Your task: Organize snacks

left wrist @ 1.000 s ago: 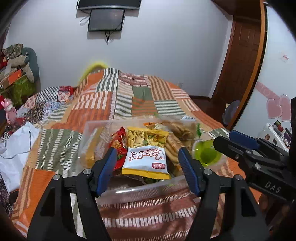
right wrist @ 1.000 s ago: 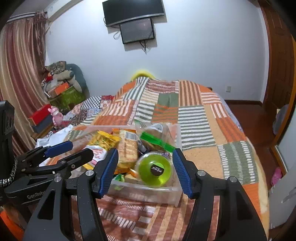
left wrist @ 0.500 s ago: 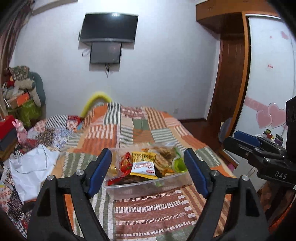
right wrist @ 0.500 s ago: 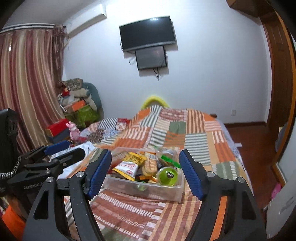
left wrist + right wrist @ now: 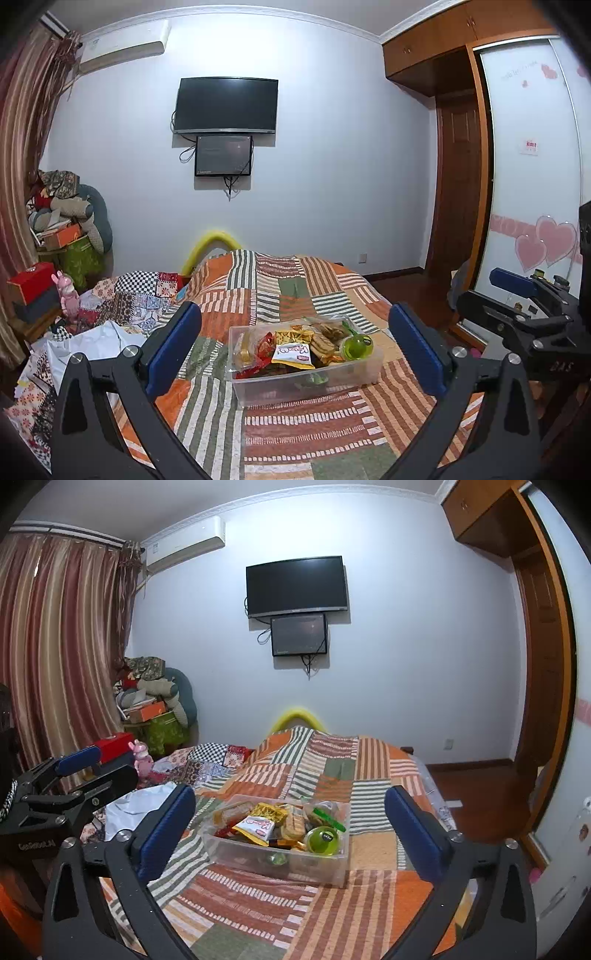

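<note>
Above the quilt [image 5: 295, 417], 2 tools, left tool [image 5: 295, 350] and right tool [image 5: 291, 829], both spread wide, empty, clear of the snack bin [image 5: 280, 853].

Home bedroom: quilted bed [image 5: 295, 291], wall television [image 5: 226, 105]

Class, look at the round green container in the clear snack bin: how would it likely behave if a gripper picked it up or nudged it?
The green container looks round and smooth, so it may slip between flat pads. It rests tilted among loose packets in the clear bin, so a nudge would probably roll or shift it. It seems rigid, unlike the floppy white-and-yellow snack bag nearby.
</note>
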The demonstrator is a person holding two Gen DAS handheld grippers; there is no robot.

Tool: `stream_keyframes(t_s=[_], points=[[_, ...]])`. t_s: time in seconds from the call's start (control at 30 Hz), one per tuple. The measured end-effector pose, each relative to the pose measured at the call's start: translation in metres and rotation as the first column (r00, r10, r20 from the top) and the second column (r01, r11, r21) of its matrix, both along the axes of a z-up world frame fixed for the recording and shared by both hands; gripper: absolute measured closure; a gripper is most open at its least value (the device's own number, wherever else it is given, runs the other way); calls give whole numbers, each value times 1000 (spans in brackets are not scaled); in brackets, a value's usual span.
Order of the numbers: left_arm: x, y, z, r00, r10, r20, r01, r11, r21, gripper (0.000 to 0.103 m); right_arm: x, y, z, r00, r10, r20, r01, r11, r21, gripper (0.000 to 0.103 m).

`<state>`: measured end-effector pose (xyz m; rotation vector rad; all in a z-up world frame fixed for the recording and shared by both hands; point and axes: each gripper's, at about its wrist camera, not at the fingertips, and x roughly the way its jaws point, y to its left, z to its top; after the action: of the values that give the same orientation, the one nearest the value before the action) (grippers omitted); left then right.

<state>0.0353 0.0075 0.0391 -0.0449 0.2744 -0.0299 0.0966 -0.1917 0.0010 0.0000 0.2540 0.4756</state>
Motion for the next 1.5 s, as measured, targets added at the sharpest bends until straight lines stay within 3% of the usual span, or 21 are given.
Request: stream_keyframes(t_s=[1.5], points=[[-9, 1, -7, 1000, 3, -13, -3, 1000, -31, 0, -12, -5, 0, 1000, 1, 5, -2, 1000, 19, 0]])
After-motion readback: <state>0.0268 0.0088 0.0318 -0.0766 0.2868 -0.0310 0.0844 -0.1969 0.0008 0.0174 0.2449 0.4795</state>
